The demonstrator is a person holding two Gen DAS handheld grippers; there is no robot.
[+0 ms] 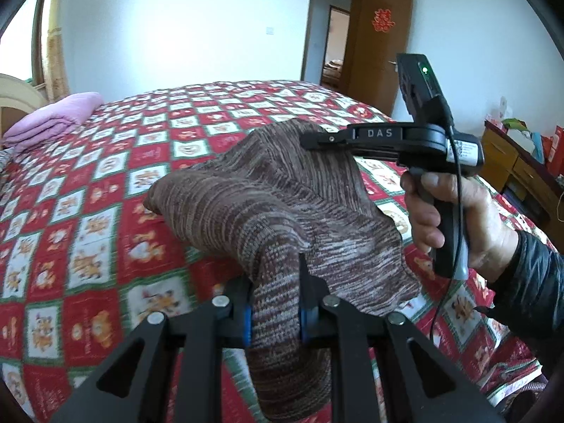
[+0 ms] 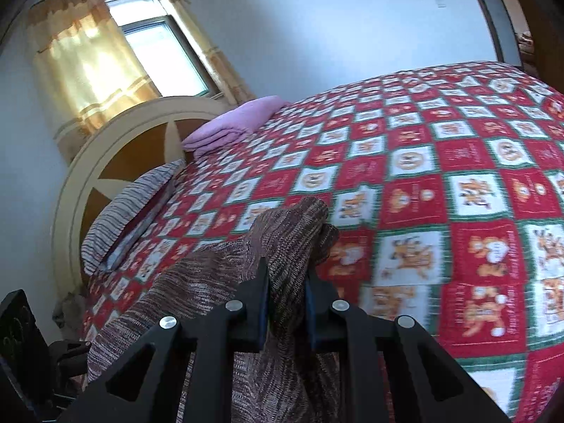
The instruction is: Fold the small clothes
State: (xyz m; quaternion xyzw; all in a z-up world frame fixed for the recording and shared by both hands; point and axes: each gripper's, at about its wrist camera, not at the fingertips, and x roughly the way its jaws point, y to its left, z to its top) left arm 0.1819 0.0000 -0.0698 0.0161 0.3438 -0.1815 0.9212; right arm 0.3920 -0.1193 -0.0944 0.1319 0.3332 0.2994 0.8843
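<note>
A brown and white striped knit garment [image 1: 253, 208] hangs in the air above the bed, stretched between both grippers. My left gripper [image 1: 275, 275] is shut on one bunched edge of it, cloth filling the gap between the blue pads. In the left wrist view the right gripper [image 1: 310, 139] comes in from the right, held by a hand [image 1: 454, 218], and pinches the garment's far corner. In the right wrist view my right gripper [image 2: 287, 282] is shut on the knit garment [image 2: 225, 282], which drapes down to the left.
The bed wears a red, white and green patchwork quilt [image 1: 105, 183] [image 2: 440, 183]. A folded pink blanket [image 1: 56, 120] [image 2: 232, 123] and a striped pillow [image 2: 127, 208] lie near the headboard [image 2: 105, 162]. A wooden desk [image 1: 514, 162] stands right of the bed, beside a door [image 1: 380, 42].
</note>
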